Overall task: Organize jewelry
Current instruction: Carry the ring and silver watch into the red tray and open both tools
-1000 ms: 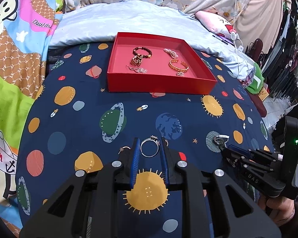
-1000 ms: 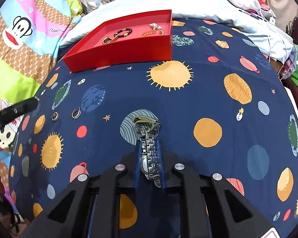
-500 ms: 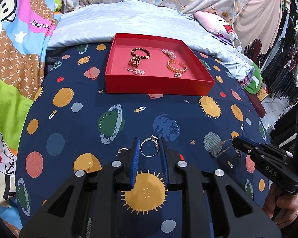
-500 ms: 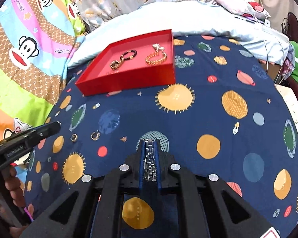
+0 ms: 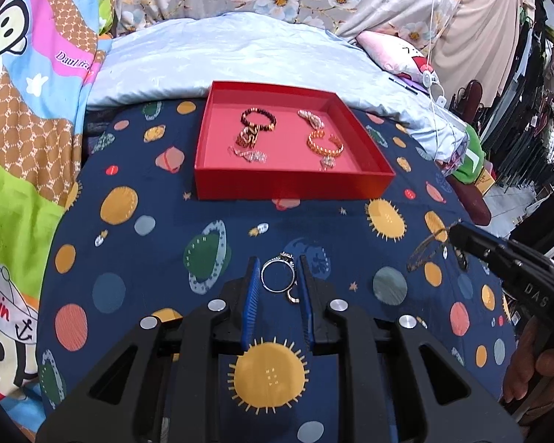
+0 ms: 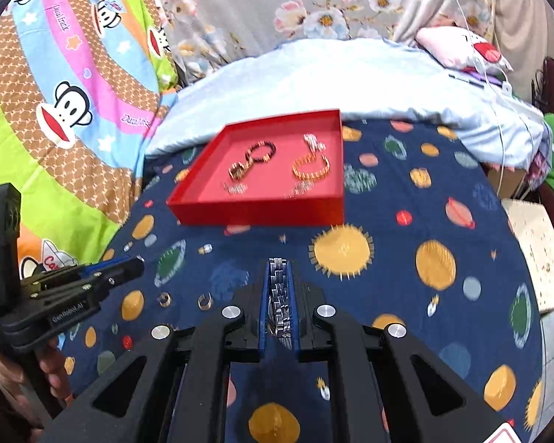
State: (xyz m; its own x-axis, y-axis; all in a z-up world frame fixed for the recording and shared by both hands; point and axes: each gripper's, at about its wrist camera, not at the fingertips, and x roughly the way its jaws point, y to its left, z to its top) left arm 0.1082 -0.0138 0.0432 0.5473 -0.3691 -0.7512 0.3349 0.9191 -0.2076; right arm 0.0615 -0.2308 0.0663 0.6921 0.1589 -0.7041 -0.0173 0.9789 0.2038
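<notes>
A red tray (image 5: 295,184) (image 6: 256,210) sits at the far side of the space-print blanket and holds several bracelets and small pieces. My left gripper (image 5: 278,264) holds a silver ring (image 5: 278,277) between its blue pads, low over the blanket. My right gripper (image 6: 279,264) is shut on a silver metal watch (image 6: 280,302) and holds it lifted above the blanket; in the left wrist view the gripper (image 5: 454,234) is at the right with the watch band (image 5: 424,251) hanging from its tip. Two small rings (image 6: 205,301) lie on the blanket.
A pale blue quilt (image 5: 221,55) lies behind the tray. A cartoon monkey blanket (image 6: 55,110) covers the left side. A pink pillow (image 6: 461,48) and clothes racks (image 5: 535,110) stand at the right. The bed's edge drops off at the right.
My right gripper has lifted the watch off the blanket and raised it toward the tray. My left gripper has stayed in place with the ring between its pads.
</notes>
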